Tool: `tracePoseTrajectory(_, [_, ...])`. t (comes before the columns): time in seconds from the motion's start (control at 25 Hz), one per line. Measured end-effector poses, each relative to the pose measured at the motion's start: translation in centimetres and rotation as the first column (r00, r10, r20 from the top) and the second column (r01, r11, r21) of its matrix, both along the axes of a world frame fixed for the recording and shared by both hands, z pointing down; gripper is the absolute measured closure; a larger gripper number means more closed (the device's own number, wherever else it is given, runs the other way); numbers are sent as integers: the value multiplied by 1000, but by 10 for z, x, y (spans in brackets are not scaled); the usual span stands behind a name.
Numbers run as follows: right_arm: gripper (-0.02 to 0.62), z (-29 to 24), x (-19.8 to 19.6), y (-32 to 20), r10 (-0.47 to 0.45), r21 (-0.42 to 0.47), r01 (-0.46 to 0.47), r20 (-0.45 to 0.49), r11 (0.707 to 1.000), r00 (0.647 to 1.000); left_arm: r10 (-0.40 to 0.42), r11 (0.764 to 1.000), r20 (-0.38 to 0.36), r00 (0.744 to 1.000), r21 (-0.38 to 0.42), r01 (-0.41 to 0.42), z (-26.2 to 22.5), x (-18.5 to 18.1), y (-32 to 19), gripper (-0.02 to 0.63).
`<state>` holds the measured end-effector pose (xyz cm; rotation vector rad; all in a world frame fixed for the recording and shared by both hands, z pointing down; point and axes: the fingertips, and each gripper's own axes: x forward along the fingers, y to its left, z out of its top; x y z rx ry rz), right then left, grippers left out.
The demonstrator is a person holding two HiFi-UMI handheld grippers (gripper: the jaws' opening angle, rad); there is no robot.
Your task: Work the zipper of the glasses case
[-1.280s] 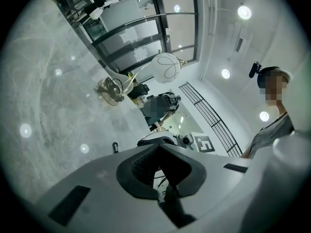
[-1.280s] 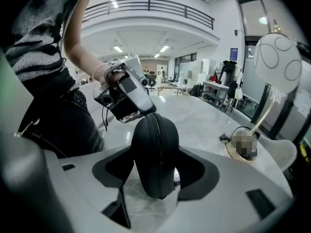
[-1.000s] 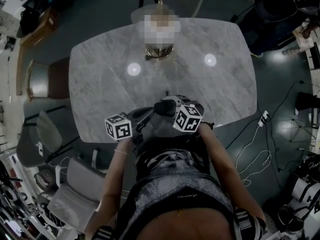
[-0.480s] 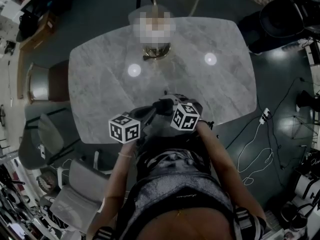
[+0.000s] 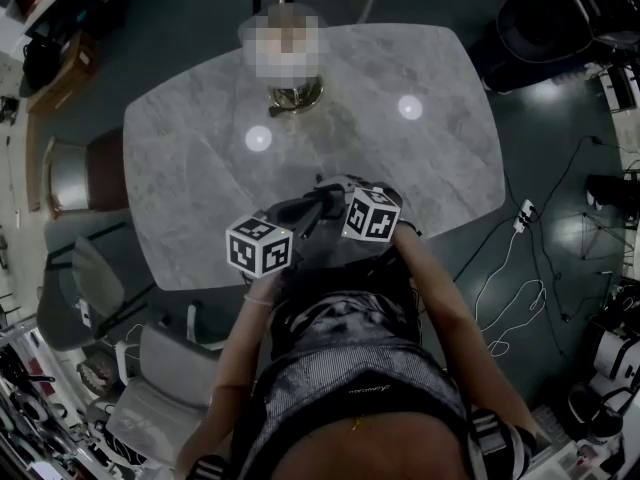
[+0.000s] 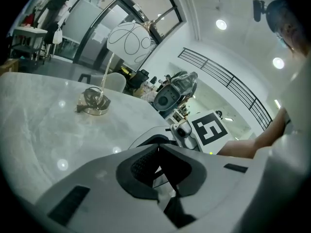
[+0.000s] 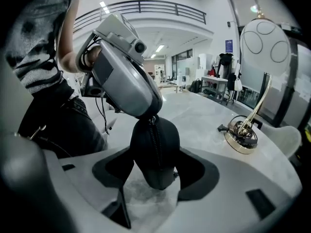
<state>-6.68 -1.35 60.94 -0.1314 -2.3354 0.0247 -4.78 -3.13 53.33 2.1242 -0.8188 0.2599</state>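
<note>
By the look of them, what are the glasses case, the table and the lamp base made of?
The glasses case: black and matte, likely fabric or neoprene; no glare, and a zipper runs down its face. The table: pale grey veined marble or a look-alike slab, polished, since ceiling lights mirror in it. The lamp base: shiny golden metal, perhaps brass.

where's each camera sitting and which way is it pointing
Right gripper view: rides the right gripper, looks along its jaws, shut on the glasses case, toward the left gripper and the person's torso.
Left gripper view: rides the left gripper, looks past shut jaws across the table; a forearm shows.
Head view: overhead, steeply down on both; arms, torso show.
All share the lamp.
</note>
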Motion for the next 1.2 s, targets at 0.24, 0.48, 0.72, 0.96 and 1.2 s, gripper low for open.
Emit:
tracePoseTrajectory(0.24, [285, 0, 5, -3, 11, -20, -11, 20, 1000, 1000, 0, 1000, -19, 1000, 23, 0, -2, 9, -2, 598])
tracePoseTrajectory(0.48, [285, 0, 9, -3, 2, -23, -1, 35, 1000, 999, -59, 978, -49, 997, 195, 67, -19, -6, -13, 471])
tracePoseTrajectory(0.72, [285, 0, 20, -8, 51, -72, -48, 49, 996, 997, -6, 955, 172, 985, 293, -45, 13, -37, -6, 381])
tracePoseTrajectory(0.96, [285, -3, 32, -11, 84, -102, -79, 47, 992, 995, 281, 882, 383, 880, 259, -394, 69, -7, 16, 342])
tracePoseTrajectory(1.2, [285, 0, 44, -12, 95, -114, -91, 32, 989, 995, 402, 814, 454, 795, 219, -537, 107, 21, 13, 341])
